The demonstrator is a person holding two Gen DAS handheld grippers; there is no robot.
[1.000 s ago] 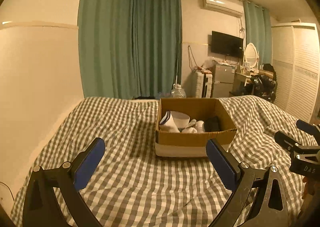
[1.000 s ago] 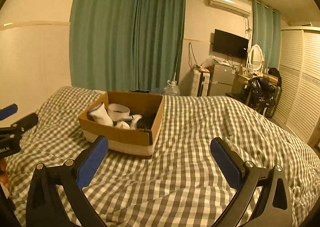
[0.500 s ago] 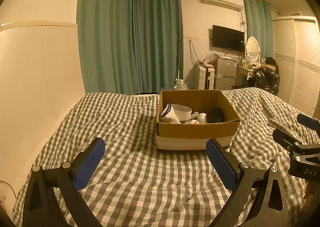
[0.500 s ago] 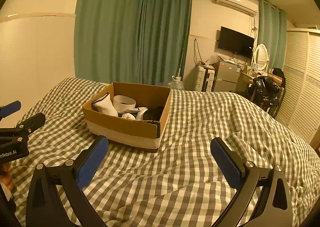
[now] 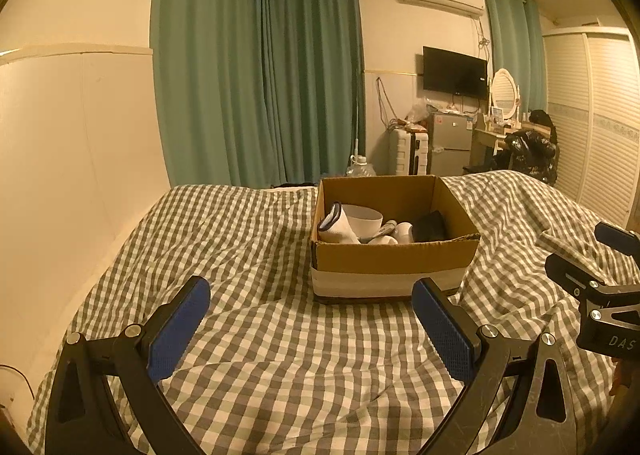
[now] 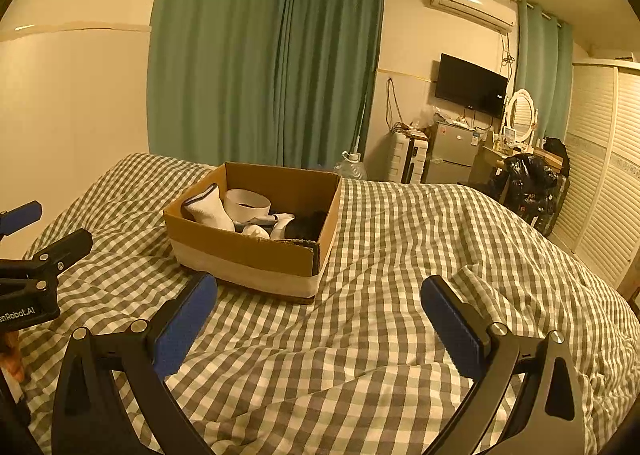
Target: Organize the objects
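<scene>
Left gripper point(image 5: 310, 325) spread wide, empty, right gripper point(image 6: 318, 321) likewise, both level above bed point(image 5: 280, 355), facing cardboard box point(image 5: 392, 255)

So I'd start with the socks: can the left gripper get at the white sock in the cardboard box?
Probably yes. The left gripper is open and empty, the cardboard box has no lid, and the white sock stands at the box's near-left corner, above the rim.
</scene>
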